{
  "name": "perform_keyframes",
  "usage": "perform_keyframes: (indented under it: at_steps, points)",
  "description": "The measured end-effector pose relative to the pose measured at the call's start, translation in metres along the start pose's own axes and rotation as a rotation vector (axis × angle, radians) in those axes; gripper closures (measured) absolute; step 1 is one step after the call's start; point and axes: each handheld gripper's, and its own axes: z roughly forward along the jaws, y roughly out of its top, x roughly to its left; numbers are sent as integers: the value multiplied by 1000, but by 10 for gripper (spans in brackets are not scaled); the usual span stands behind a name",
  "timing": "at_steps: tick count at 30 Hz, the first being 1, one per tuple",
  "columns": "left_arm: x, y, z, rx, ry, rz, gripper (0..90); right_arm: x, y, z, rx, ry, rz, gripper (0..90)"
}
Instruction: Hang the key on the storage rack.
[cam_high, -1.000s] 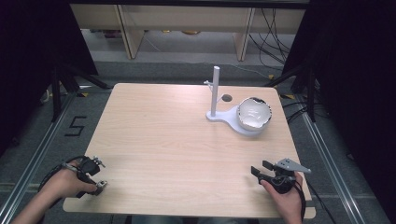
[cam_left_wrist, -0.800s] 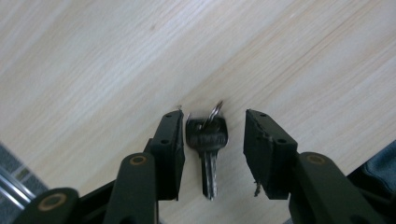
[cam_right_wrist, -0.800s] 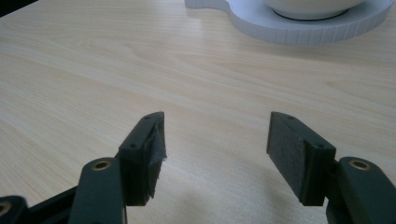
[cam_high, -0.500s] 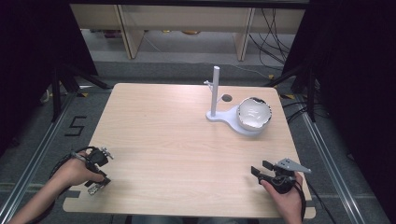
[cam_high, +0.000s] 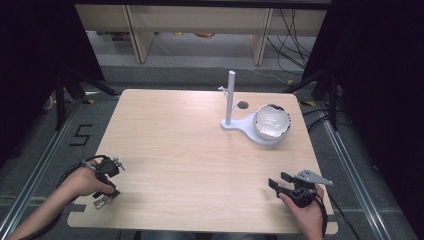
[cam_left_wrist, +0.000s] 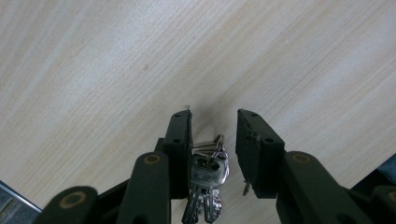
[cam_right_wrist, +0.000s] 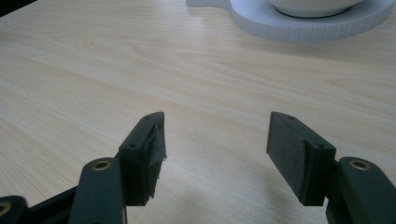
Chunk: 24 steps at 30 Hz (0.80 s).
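On the desk (cam_high: 200, 155), my right tongs (cam_high: 278, 182) rest spread at five o'clock. My left tongs (cam_left_wrist: 213, 140), spread at seven o'clock, straddle a bunch of keys (cam_left_wrist: 208, 179), having shifted slightly toward me.

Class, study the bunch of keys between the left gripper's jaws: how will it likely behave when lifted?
The keys hang from a ring, so the bunch will probably dangle and swing rather than stay stiff. Bare metal may slip on the pads. Small and likely light, it should not strain the left gripper, whose jaws stand apart.
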Motion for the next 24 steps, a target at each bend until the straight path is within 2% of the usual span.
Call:
perform_keyframes:
  at_steps: [1,2,4,5,8,9,10,16,19,24]
  points:
    - [0,0,0,0,0,0,663,0,0,0,0,0,0,382]
    - [-2,0,1,4,-9,-30,663,0,0,0,1,2,-1,382]
    - [0,1,4,23,-6,8,690,0,0,0,0,1,0,382]
    - [-1,1,5,18,-7,9,695,-1,0,-1,7,-19,-19,382]
    - [-2,1,6,29,-12,1,728,-1,0,-1,10,-10,-8,382]
    - [-1,1,6,31,-9,11,728,-1,0,-1,10,-10,-8,382]
    - [-3,1,7,35,-19,-22,747,-1,0,1,-3,1,-6,382]
    - [-1,2,8,27,-18,-34,802,-1,0,1,-2,2,-6,382]
    - [-1,2,8,22,-28,-70,830,-1,0,1,1,1,-8,382]
    - [-1,1,10,12,-28,-81,838,-1,0,1,0,1,-7,381]
